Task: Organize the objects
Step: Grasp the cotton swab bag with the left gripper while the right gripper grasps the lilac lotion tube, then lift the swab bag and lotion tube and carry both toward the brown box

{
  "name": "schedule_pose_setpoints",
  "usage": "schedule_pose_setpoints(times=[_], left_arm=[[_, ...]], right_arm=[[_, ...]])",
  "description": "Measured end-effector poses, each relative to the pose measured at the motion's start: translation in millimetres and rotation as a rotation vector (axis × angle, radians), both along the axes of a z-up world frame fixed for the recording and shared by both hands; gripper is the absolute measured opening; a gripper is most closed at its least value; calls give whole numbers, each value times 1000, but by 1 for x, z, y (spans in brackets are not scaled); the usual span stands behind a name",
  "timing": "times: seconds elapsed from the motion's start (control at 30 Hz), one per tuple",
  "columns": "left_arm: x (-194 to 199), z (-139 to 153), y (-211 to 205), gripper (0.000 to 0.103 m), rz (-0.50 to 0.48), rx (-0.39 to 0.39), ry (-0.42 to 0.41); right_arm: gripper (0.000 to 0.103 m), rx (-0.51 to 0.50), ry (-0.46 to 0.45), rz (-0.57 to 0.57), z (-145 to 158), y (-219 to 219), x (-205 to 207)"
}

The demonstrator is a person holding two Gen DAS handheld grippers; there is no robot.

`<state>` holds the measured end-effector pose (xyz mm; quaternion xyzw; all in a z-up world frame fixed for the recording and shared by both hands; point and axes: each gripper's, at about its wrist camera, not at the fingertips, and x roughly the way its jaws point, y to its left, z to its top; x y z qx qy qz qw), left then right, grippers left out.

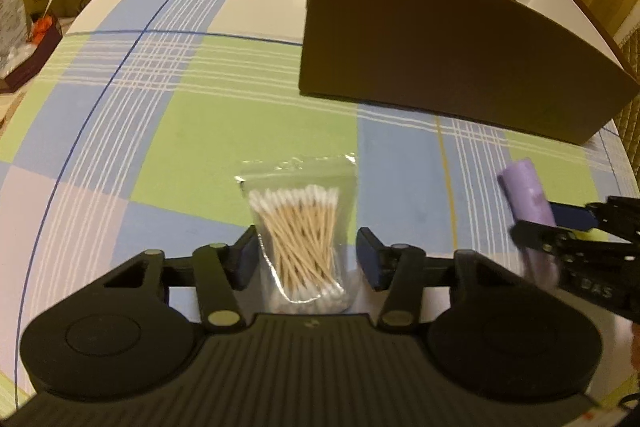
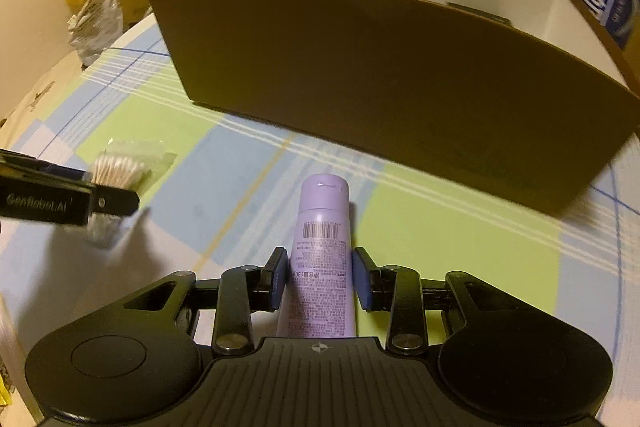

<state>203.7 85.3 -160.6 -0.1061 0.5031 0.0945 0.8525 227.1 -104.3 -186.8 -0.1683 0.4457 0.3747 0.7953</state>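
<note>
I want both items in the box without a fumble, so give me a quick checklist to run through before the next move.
1. Right gripper closed on the tube: ok, the pads sit against both its sides.
2. Tube centred between the pads: ok.
3. Left gripper straddling the swab bag: ok.
4. Left grip on the swab bag: not ok, a gap shows beside the right pad.
5. Box open on top: ok, white inside shows.
6. Room inside the box: cannot tell, the front wall hides most of it.
</note>
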Motion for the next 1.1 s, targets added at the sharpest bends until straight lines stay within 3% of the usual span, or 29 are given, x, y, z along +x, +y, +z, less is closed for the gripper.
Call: schedule_pose_setpoints(times=[0.2,0.53,0.67,0.77,0.83,0.93,1.0,1.1], left_arm=[[0,-1,-18,26,-51,-6,-5],[-14,-2,-65,26,-180,-31,13],[-13,-1,-70,28,-172,-23,29],[-12,-1,-72,38,-159,-35,47],[-12,-1,-77,38,-165,-15,48],[-14,-1,-81,37,-175,11,47],[-14,-1,-82,29,-177,19,47],[-16,-1,-82,24,-179,10,43]], right_arm=[[32,-16,-2,-51,5,-28,-7],[32,-39,20,-86,12,-67,-19],[32,-29,20,-103,13,-72,-22],[32,-32,17,-120,12,-73,-23],[34,-35,13,-129,12,-71,-23],[37,-41,6,-128,11,-70,-25],[37,-46,-2,-129,10,-69,-25],[37,-52,-14,-124,9,-67,-27]])
